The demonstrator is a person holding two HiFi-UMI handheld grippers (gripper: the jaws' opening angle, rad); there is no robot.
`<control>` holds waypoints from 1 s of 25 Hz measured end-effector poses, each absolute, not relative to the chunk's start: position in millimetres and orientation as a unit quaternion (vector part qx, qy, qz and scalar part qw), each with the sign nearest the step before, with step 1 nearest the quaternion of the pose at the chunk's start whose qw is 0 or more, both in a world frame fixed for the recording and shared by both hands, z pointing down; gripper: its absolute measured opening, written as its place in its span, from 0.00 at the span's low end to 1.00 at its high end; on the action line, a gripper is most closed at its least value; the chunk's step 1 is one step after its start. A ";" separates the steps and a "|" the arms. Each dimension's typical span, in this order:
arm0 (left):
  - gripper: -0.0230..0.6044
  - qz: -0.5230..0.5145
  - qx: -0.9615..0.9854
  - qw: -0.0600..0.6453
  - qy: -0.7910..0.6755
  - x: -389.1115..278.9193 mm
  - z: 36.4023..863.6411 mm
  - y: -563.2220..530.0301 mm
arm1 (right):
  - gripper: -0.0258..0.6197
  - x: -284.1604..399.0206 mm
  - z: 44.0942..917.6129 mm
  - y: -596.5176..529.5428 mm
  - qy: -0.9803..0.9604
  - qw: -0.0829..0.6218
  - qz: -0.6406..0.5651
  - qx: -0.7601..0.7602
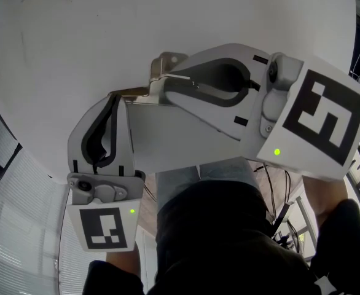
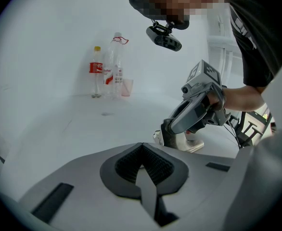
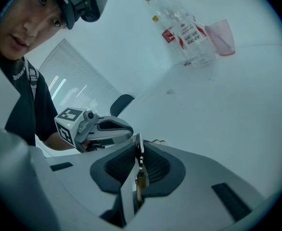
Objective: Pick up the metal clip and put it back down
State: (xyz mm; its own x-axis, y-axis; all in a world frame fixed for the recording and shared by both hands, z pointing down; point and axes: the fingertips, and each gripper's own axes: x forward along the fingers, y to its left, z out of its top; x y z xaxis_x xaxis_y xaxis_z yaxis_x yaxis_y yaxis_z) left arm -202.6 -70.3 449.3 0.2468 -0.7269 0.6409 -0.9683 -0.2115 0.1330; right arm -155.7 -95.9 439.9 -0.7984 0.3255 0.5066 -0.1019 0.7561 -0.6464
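Two grippers (image 1: 114,97) (image 1: 161,85), one clip (image 1: 166,61), two bottles (image 2: 96,71) (image 2: 116,66), one cup (image 2: 127,87)

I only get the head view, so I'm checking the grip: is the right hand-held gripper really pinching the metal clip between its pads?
Observer: Yes; the right gripper view shows the right hand-held gripper closed on the metal clip, edge-on between its pads.
Operator: Anything in the left one?
Observer: No; the left hand-held gripper is shut, nothing between its jaws.
Operator: What else is out there?
Observer: A yellow-capped bottle, a taller clear bottle and a pink cup.
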 end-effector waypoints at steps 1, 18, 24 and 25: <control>0.07 0.229 0.744 0.263 -0.570 -202.7 449.2 -70.4 | 0.13 -155.7 440.0 -95.8 -0.884 0.311 0.344 -0.063; 0.07 0.228 0.747 0.266 -0.566 -202.7 449.1 -70.2 | 0.13 -155.5 440.0 -95.5 -0.884 0.313 0.342 -0.064; 0.07 0.229 0.747 0.264 -0.565 -202.5 449.5 -70.1 | 0.13 -155.6 440.3 -95.9 -0.884 0.312 0.342 -0.063; 0.07 0.229 0.748 0.264 -0.565 -202.5 449.6 -70.1 | 0.13 -155.5 440.4 -95.8 -0.884 0.312 0.342 -0.063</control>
State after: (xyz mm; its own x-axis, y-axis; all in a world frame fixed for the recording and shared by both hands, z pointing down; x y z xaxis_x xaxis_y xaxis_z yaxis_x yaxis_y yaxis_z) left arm -202.5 -70.1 449.6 0.2573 -0.7234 0.6407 -0.9653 -0.2226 0.1363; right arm -155.5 -95.8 440.4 -0.7973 0.3254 0.5084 -0.1020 0.7575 -0.6448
